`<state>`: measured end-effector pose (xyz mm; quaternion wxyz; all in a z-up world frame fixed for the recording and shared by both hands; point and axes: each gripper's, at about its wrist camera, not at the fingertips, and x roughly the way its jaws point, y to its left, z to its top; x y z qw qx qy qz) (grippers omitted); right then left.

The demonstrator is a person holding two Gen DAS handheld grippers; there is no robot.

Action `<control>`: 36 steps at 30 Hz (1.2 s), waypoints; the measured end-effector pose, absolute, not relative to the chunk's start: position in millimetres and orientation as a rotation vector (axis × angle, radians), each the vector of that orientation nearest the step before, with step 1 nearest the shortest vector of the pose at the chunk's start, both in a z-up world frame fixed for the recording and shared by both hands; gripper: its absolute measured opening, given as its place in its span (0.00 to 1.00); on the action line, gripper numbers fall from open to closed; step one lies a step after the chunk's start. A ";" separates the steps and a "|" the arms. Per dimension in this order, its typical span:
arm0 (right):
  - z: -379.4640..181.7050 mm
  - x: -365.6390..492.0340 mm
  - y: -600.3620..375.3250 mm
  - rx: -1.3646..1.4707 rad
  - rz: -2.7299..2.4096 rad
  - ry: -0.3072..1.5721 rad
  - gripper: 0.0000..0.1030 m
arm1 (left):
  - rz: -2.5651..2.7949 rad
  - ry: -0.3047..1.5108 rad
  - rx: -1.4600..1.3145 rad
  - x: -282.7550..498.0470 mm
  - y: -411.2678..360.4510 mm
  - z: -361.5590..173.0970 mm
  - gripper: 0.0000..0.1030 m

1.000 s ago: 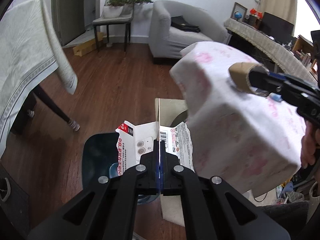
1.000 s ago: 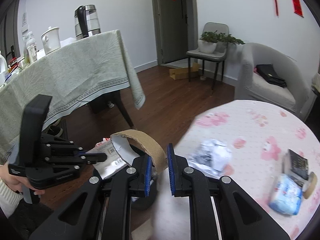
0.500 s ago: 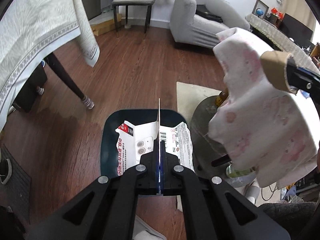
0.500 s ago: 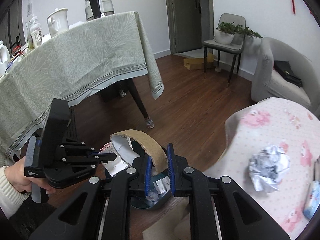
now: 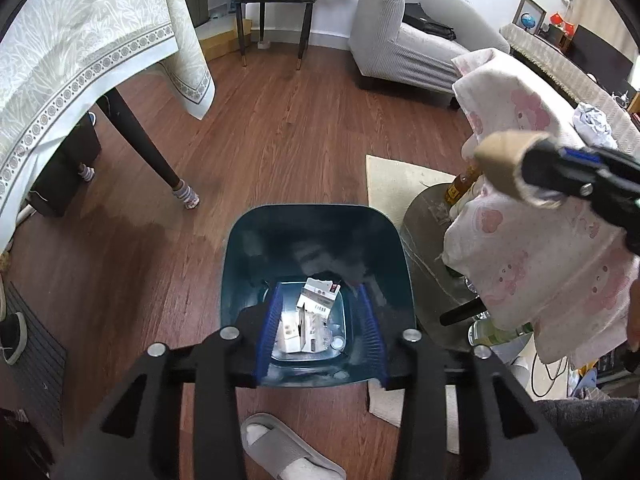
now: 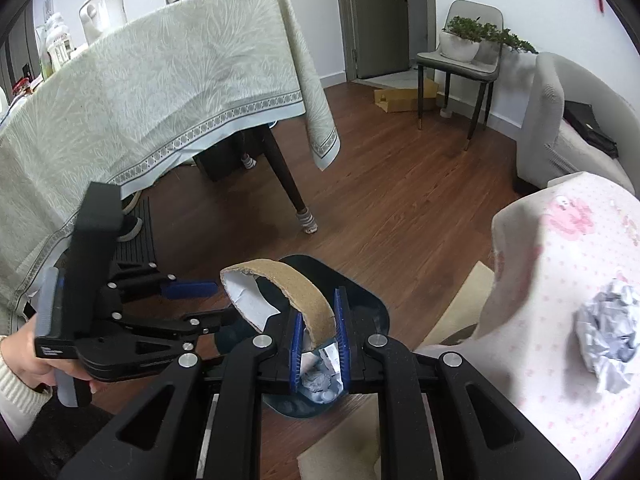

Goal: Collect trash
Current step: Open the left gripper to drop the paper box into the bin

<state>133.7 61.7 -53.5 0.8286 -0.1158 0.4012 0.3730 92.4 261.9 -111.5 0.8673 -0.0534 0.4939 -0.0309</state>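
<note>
Where the left wrist camera looks down, a dark wooden floor (image 5: 280,128) fills the room, with a teal trash bin (image 5: 316,240) standing on it directly below the left gripper (image 5: 322,328). Its blue-padded fingers (image 5: 272,320) are spreading apart with nothing between them, and a torn white package (image 5: 314,312) lies on the bin's bottom among other scraps. A grey slipper (image 5: 288,452) sits just in front of the bin, and a beige mat (image 5: 400,184) lies beside it under a small round table draped in a pink-patterned cloth (image 5: 540,264). At upper left hangs the pale green tablecloth (image 5: 80,48) of a larger table; a grey sofa (image 5: 400,40) and a chair stand against the far wall. This view alone shows the bin's inside in full.

From the right wrist camera, the right gripper (image 6: 318,332) pinches a cardboard tube (image 6: 296,292) between its fingers (image 6: 297,344), just above the bin (image 6: 360,300), whose contents are mostly hidden. Only here do a crumpled silver ball (image 6: 608,328) on the pink cloth (image 6: 560,280) and the hand (image 6: 36,356) holding the left gripper (image 6: 188,304) show. Open floor (image 6: 400,200) lies beyond the bin; the cloth's edge hangs close at its right.
</note>
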 end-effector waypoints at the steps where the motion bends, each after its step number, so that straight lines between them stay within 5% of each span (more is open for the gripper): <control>1: -56.4 134.0 64.1 -0.249 0.791 0.859 0.14 | -0.056 1.025 -0.121 90.5 266.5 -108.4 0.51; 17: -106.1 141.8 96.8 -0.297 0.780 0.974 0.14 | 0.006 0.860 -0.124 67.9 284.8 -46.3 0.69; 29: -166.6 144.9 117.4 -0.347 0.762 1.105 0.14 | -0.009 0.762 -0.157 62.3 277.8 -15.0 0.66; 36: -185.2 139.3 123.2 -0.391 0.743 1.139 0.14 | -0.003 0.716 -0.221 56.3 283.8 2.8 0.54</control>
